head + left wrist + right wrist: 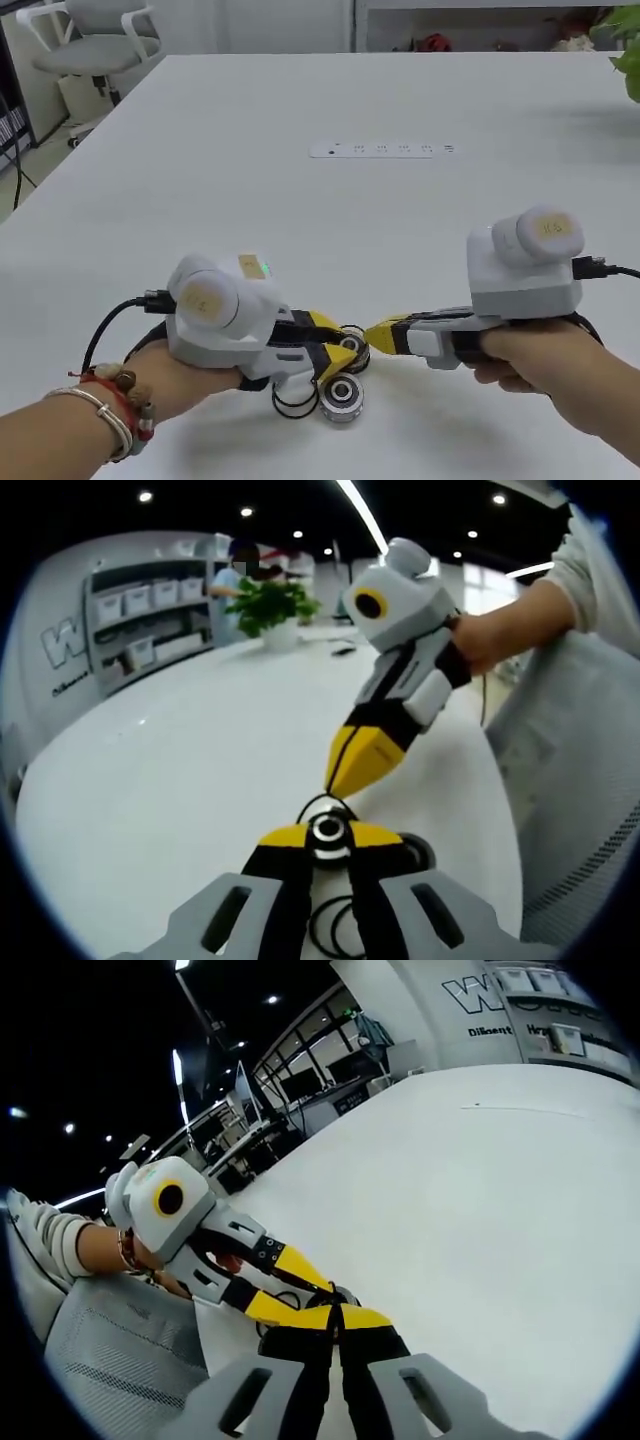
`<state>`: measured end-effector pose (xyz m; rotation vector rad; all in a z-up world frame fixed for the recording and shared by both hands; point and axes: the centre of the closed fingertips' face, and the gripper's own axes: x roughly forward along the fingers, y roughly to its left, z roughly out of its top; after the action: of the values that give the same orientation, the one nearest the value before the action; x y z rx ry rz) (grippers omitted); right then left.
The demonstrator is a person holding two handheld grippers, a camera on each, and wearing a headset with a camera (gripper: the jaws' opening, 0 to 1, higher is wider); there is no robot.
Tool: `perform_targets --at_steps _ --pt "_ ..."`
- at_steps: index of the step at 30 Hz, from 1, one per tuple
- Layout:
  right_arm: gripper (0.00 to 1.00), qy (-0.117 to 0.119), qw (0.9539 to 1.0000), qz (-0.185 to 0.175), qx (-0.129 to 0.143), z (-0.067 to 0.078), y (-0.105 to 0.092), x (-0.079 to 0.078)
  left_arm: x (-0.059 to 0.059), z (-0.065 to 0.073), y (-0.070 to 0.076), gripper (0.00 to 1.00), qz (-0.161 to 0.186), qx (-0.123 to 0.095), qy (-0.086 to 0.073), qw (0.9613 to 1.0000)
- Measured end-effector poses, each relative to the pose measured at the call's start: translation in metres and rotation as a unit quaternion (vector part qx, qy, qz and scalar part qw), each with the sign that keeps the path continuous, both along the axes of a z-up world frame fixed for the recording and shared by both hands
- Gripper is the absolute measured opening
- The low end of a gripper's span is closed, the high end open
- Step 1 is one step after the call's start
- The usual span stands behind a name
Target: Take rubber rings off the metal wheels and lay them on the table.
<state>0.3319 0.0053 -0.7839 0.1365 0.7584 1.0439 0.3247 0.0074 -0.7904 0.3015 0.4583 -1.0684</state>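
My left gripper is shut on a small metal wheel, held just above the white table. In the left gripper view the wheel sits between the yellow tips of that gripper. A thin black rubber ring stretches up from the wheel. My right gripper comes in from above and is shut on that ring. From the right gripper view, my right gripper pinches the ring against the left gripper. A second metal wheel lies on the table beside loose rubber rings.
A white power strip lies further back at the table's middle. An office chair stands off the far left corner. A potted plant is at the table's far end. Shelves with bins line the wall.
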Motion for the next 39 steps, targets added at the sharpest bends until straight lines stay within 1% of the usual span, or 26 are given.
perform_targets --at_steps 1,4,7,8,9,11,13,14,15,18,22,24,25,27,30,34,36,38,39 --pt "0.0 0.0 1.0 0.0 0.001 0.001 0.0 0.0 0.0 0.0 0.0 0.14 0.0 0.002 0.001 1.0" --pt "0.0 0.001 1.0 -0.001 0.003 0.002 0.001 -0.001 -0.001 0.001 0.002 0.16 -0.005 0.019 0.009 0.9998" --pt "0.0 0.002 1.0 0.0 0.001 0.002 0.001 -0.001 -0.003 0.002 0.006 0.18 -0.013 0.028 0.009 0.9995" --pt "0.0 0.002 1.0 0.0 0.001 0.002 0.001 -0.002 -0.006 0.001 0.009 0.21 -0.02 0.035 0.013 0.9991" --pt "0.0 0.001 1.0 0.0 0.0 0.002 0.001 -0.002 -0.007 0.001 0.011 0.24 -0.025 0.042 0.014 0.9987" --pt "0.0 -0.001 1.0 -0.001 0.002 0.004 0.001 -0.002 -0.006 0.006 0.016 0.33 -0.024 0.045 0.007 0.9986" --pt "0.0 -0.004 1.0 -0.007 0.004 0.006 -0.002 0.002 -0.004 0.015 0.02 0.39 -0.019 0.035 0.002 0.9992" --pt "0.0 -0.003 0.9999 -0.01 0.006 0.007 -0.004 0.004 -0.003 0.02 0.022 0.41 -0.017 0.029 0.0 0.9994" --pt "0.0 -0.003 0.9999 -0.011 0.007 0.008 -0.004 0.004 -0.003 0.022 0.022 0.42 -0.017 0.027 -0.001 0.9995" --pt "0.0 0.0 0.9997 -0.02 0.013 0.01 -0.007 0.006 -0.001 0.038 0.023 0.45 -0.02 0.016 -0.02 0.9995" --pt "0.0 -0.001 0.9996 -0.023 0.017 0.013 -0.006 0.006 -0.001 0.053 0.025 0.54 -0.016 0.001 -0.027 0.9995" --pt "0.0 -0.002 0.9995 -0.024 0.02 0.015 -0.006 0.006 -0.001 0.059 0.027 0.57 -0.013 -0.003 -0.035 0.9993" --pt "0.0 -0.002 0.9994 -0.025 0.022 0.016 -0.006 0.007 0.0 0.063 0.029 0.58 -0.009 -0.009 -0.038 0.9992" --pt "0.0 -0.003 0.9993 -0.026 0.026 0.019 -0.006 0.007 0.001 0.069 0.032 0.6 -0.001 -0.019 -0.039 0.9991" --pt "0.0 -0.003 0.999 -0.028 0.033 0.023 -0.004 0.007 0.002 0.076 0.037 0.62 0.013 -0.022 -0.046 0.9986" --pt "0.0 -0.002 0.9987 -0.03 0.042 0.026 -0.002 0.008 0.002 0.088 0.042 0.64 0.03 -0.041 -0.051 0.9974" --pt "0.0 0.001 0.9983 -0.03 0.049 0.029 0.0 0.007 0.003 0.091 0.046 0.65 0.037 -0.042 -0.056 0.9969" --pt "0.0 0.002 0.9981 -0.029 0.054 0.032 0.001 0.007 0.004 0.094 0.048 0.67 0.045 -0.048 -0.057 0.9962" --pt "0.0 0.002 0.9981 -0.027 0.056 0.033 0.003 0.007 0.003 0.096 0.048 0.69 0.049 -0.054 -0.055 0.9959"
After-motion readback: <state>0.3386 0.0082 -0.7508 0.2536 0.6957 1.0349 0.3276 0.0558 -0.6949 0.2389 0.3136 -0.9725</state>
